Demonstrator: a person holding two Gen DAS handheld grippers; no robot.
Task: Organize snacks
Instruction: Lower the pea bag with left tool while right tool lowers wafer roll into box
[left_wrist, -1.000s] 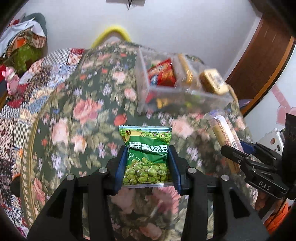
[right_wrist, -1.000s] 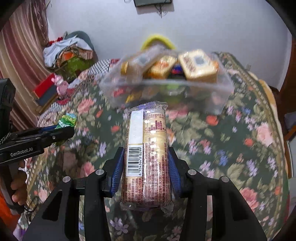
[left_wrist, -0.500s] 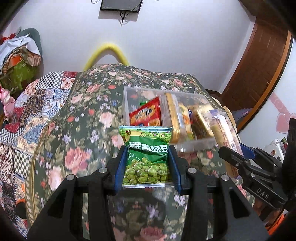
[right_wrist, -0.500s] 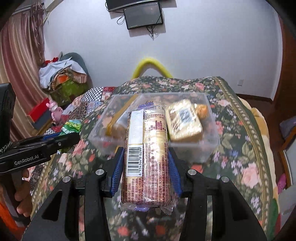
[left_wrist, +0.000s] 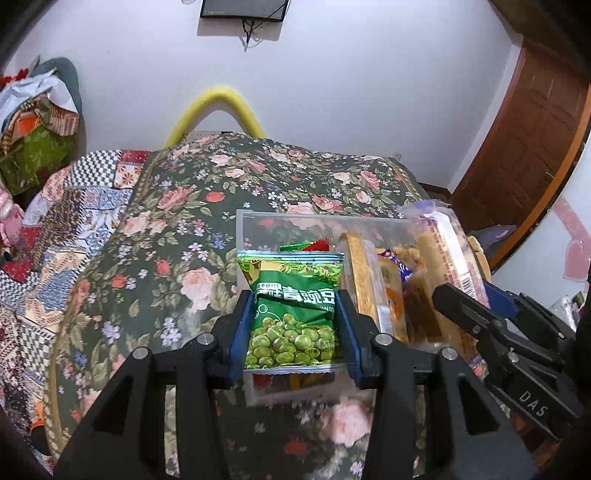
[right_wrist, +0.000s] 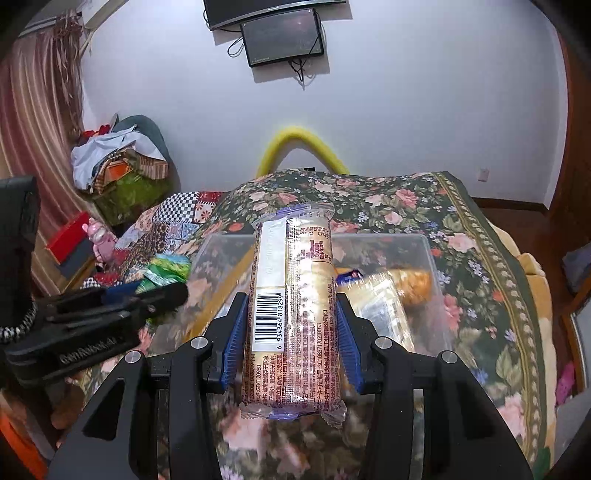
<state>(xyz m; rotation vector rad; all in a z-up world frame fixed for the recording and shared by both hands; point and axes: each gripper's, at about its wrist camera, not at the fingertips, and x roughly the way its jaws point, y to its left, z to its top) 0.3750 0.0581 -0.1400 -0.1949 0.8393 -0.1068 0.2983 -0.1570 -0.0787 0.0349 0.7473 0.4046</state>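
Blue pads (left_wrist: 240, 328) of our left gripper (left_wrist: 293, 332) were clamped on the sides of a green pea packet (left_wrist: 295, 306), held upright over the near left corner of the clear tub (left_wrist: 251, 221). Our right gripper (right_wrist: 290, 332) pinched a long wafer pack (right_wrist: 295, 295) by its sides in the same way, barcode up, its far end reaching over the tub's near edge. The tub sat near the middle of the floral bedspread (left_wrist: 177, 229) and already held several wrapped snacks (left_wrist: 369, 280), standing in a row toward its right side. We judged this the carrying step, with both packets nearly over the tub. Next we would need to lower each into a free gap, the peas at the left, and then spread the fingers without knocking the standing packs.
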